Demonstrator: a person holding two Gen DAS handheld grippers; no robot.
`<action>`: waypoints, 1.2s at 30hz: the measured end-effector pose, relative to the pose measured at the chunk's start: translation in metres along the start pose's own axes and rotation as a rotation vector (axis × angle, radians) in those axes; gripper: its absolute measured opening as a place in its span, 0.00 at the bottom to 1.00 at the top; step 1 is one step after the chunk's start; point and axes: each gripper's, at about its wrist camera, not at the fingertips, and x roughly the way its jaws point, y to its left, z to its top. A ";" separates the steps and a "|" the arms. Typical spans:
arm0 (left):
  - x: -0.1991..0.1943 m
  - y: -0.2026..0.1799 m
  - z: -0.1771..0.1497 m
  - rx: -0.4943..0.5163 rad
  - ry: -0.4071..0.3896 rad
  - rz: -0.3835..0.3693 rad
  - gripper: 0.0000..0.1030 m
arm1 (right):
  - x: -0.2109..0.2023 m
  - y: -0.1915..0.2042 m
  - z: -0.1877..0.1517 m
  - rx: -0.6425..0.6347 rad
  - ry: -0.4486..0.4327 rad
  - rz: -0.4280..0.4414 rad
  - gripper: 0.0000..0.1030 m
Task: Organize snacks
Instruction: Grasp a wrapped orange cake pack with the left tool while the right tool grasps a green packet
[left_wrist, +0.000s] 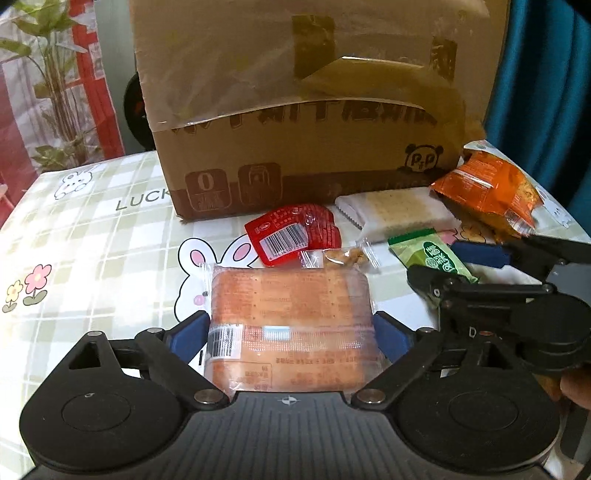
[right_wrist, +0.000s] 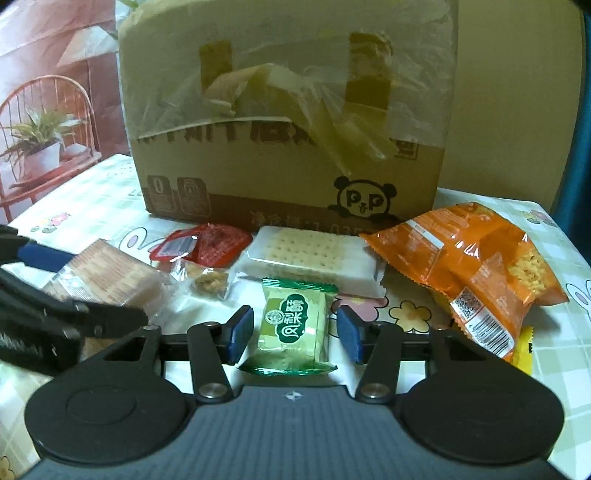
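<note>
Flat on the tablecloth lies an orange cracker packet (left_wrist: 291, 314), between the blue pads of my left gripper (left_wrist: 288, 325). The pads stand wide at its two sides without pressing it. A small green pastry packet (right_wrist: 293, 328) sits between the pads of my right gripper (right_wrist: 294, 317), with a gap showing on each side. In the left wrist view the right gripper (left_wrist: 448, 266) straddles the green packet (left_wrist: 439, 260). The right wrist view shows the left gripper (right_wrist: 85, 284) over the cracker packet (right_wrist: 107, 273).
A taped cardboard box (left_wrist: 303, 110) stands behind the snacks. In front of it lie a red sachet (left_wrist: 291, 229), a small clear nut bag (left_wrist: 347, 258), a white biscuit pack (right_wrist: 306, 254) and an orange bag (right_wrist: 472, 273). A yellow wrapper (right_wrist: 526, 347) peeks out at the right edge.
</note>
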 end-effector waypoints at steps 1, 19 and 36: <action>0.001 -0.001 0.000 -0.004 -0.005 0.008 0.93 | 0.000 0.000 -0.001 0.001 0.001 -0.003 0.51; -0.019 0.031 -0.022 -0.138 -0.078 0.062 0.78 | -0.002 0.000 -0.004 0.001 0.006 -0.012 0.51; -0.022 0.025 -0.031 -0.114 -0.118 0.098 0.79 | -0.006 0.000 -0.005 -0.001 -0.002 0.018 0.41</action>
